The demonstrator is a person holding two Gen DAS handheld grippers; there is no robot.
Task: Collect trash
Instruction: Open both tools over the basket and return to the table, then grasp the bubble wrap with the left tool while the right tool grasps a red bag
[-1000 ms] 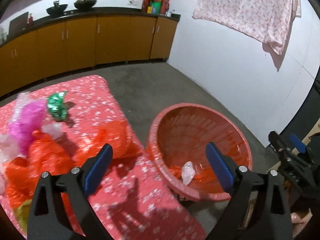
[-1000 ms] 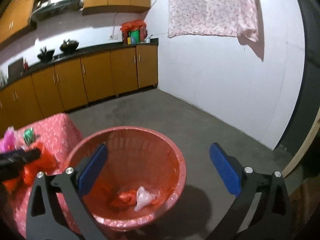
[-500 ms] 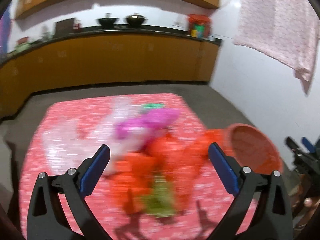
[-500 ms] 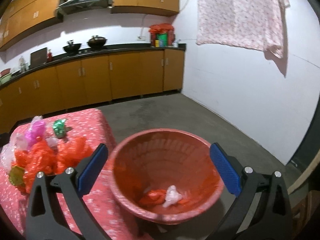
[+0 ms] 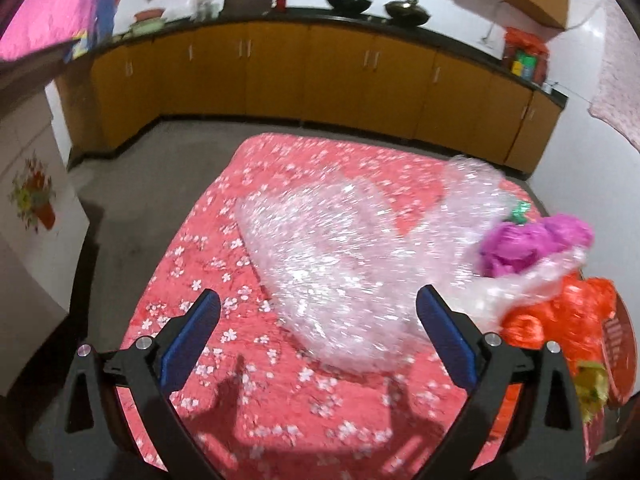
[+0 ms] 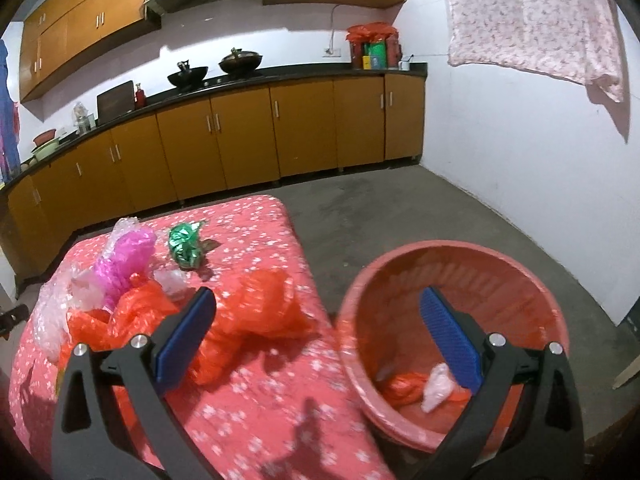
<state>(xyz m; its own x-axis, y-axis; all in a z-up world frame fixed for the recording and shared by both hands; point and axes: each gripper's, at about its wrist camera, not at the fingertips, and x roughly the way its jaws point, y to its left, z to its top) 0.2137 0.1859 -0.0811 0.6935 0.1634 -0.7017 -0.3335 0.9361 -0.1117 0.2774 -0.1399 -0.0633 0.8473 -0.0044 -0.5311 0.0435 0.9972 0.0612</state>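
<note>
Trash lies heaped on the floral red tablecloth [image 5: 248,412]. Just ahead of the left gripper [image 5: 318,334], whose blue pads stand spread and empty, sits a clear bubble wrap sheet [image 5: 340,264], reaching toward 12 o'clock. At 2 o'clock lie a magenta bag [image 5: 532,246] and orange bags [image 5: 560,320]. The right gripper [image 6: 320,334], likewise spread and empty, hangs between the orange plastic [image 6: 256,316] at 10 o'clock and the red basket [image 6: 532,292] at 3 o'clock. A green wrapper [image 6: 185,245] lies farther, at 11 o'clock.

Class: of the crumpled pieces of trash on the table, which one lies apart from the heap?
The green foil wrapper: it sits alone, while the pink bag joins the heap.
</note>
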